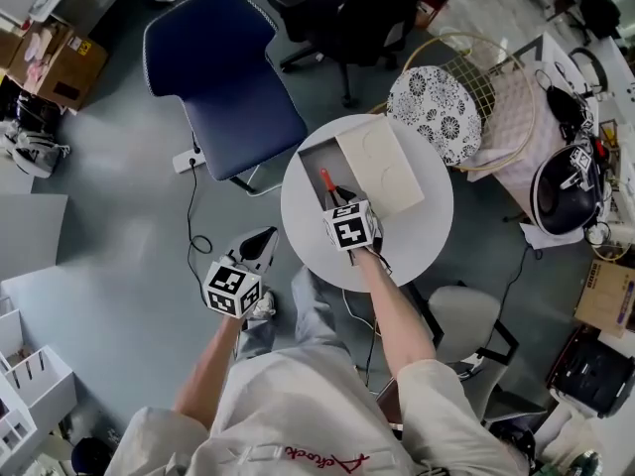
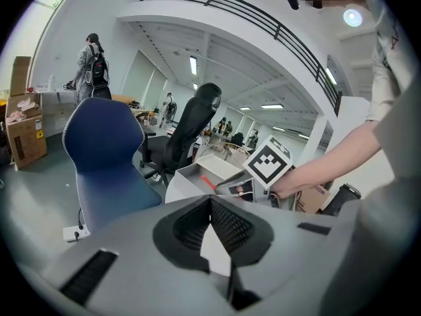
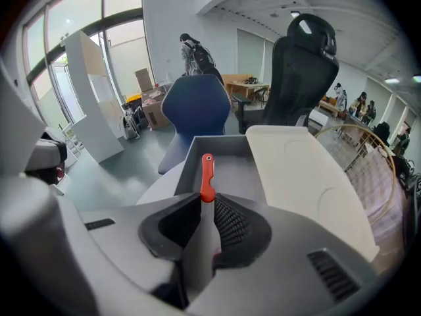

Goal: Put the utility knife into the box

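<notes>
Now the right gripper (image 1: 335,194), jaws pinching the utility knife (image 1: 325,179), is aiming into the box (image 1: 316,153) at twelve o'clock; left gripper (image 1: 262,243) is idling, jaws together.

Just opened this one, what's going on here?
A person holds a gripper in each hand. The right gripper is shut on a red utility knife and holds its red end over the open part of a grey rectangular box on a round white table. The knife is not yet released. A cream lid covers the rest of the box. The left gripper hangs off to the side of the table, jaws together, with nothing between them.
</notes>
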The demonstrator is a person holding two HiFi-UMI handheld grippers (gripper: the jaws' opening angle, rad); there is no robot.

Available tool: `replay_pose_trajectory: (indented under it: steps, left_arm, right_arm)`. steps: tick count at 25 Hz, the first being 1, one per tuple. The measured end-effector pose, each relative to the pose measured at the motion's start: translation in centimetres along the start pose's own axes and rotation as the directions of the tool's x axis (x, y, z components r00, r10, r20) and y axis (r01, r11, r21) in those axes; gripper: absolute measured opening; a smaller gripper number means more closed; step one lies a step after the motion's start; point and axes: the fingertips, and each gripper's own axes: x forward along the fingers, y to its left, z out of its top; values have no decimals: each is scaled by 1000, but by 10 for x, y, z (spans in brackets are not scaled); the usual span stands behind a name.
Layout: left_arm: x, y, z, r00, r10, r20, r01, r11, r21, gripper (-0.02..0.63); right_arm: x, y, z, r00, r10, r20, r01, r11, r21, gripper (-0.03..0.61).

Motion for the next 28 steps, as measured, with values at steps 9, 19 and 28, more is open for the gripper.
replay_pose_trajectory:
  steps: [9, 19, 28]
  left_arm:
    - [-8, 6, -3, 1000, 26, 6, -26, 999, -19, 11]
    - [-11, 12, -1, 999, 49, 23, -49, 998, -32, 11]
    - [-11, 10, 2, 999, 35, 31, -34, 999, -32, 11]
  right_arm:
    - [25, -7, -22, 983, -5, -184, 13, 999, 43, 71]
    - [40, -12, -36, 950, 4, -312, 17, 998, 63, 71]
    - [39, -9, -34, 953, 18, -304, 5, 997, 73, 80]
